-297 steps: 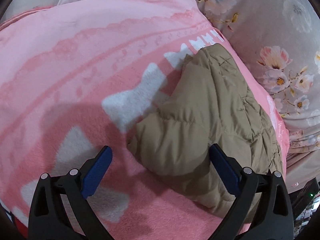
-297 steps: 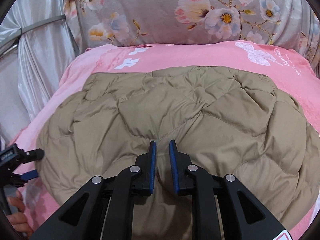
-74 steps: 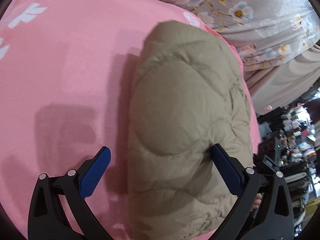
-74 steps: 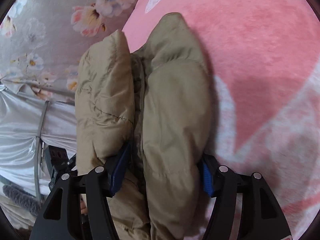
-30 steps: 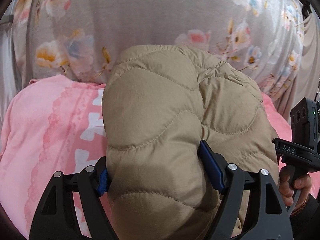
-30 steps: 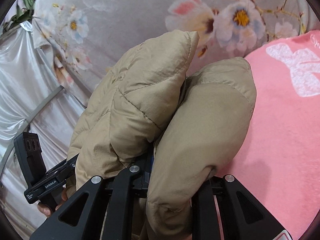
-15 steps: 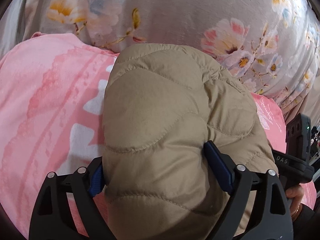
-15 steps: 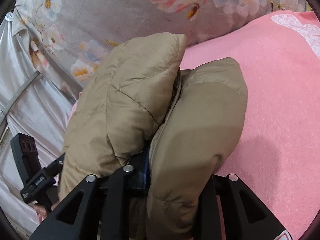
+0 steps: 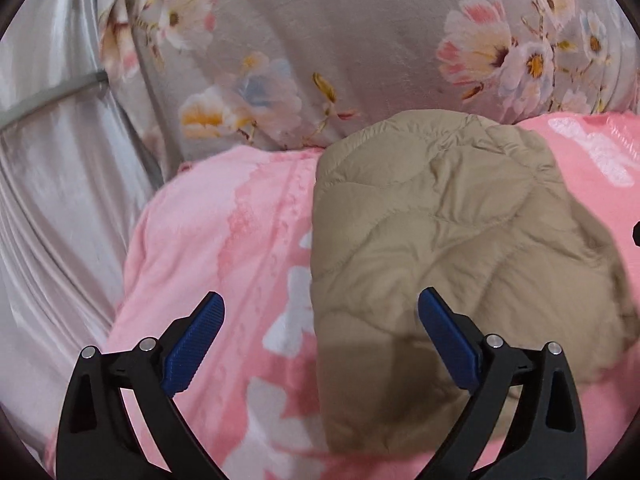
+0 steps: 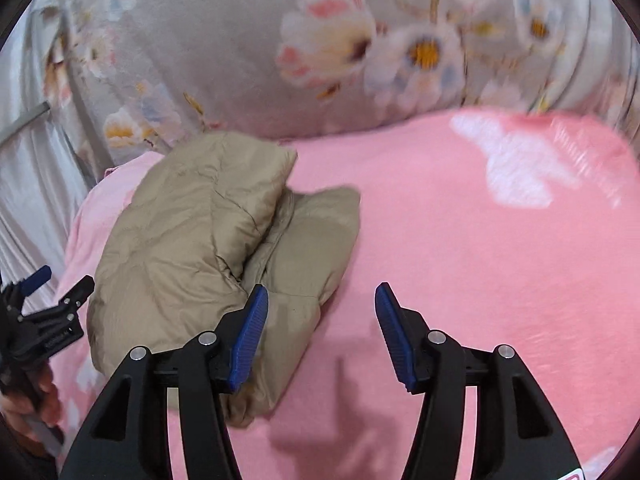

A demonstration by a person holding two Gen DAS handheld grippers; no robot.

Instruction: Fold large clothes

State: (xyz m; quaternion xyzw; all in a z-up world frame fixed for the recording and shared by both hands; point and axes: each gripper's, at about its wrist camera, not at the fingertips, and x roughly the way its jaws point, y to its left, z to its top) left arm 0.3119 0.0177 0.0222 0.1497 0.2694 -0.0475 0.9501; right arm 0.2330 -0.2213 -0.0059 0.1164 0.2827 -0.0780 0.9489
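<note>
A folded tan quilted puffer jacket [image 9: 448, 248] lies as a thick bundle on the pink blanket [image 9: 224, 240], near its far left corner. My left gripper [image 9: 320, 336] is open and empty, just in front of the bundle's near left edge. In the right wrist view the jacket [image 10: 208, 248] shows two stacked folds at the left. My right gripper [image 10: 320, 336] is open and empty, its left finger just in front of the bundle's right end. The left gripper [image 10: 44, 292] shows at that view's left edge, held by a hand.
A grey floral fabric [image 9: 360, 48] rises behind the blanket. Silvery sheeting with a bar [image 9: 52, 152] hangs at the left. The pink blanket [image 10: 500, 240] stretches bare to the right of the jacket.
Both grippers held the folded jacket lifted half a second ago. Now the jacket lies on the blanket, both grippers have opened and pulled back from it.
</note>
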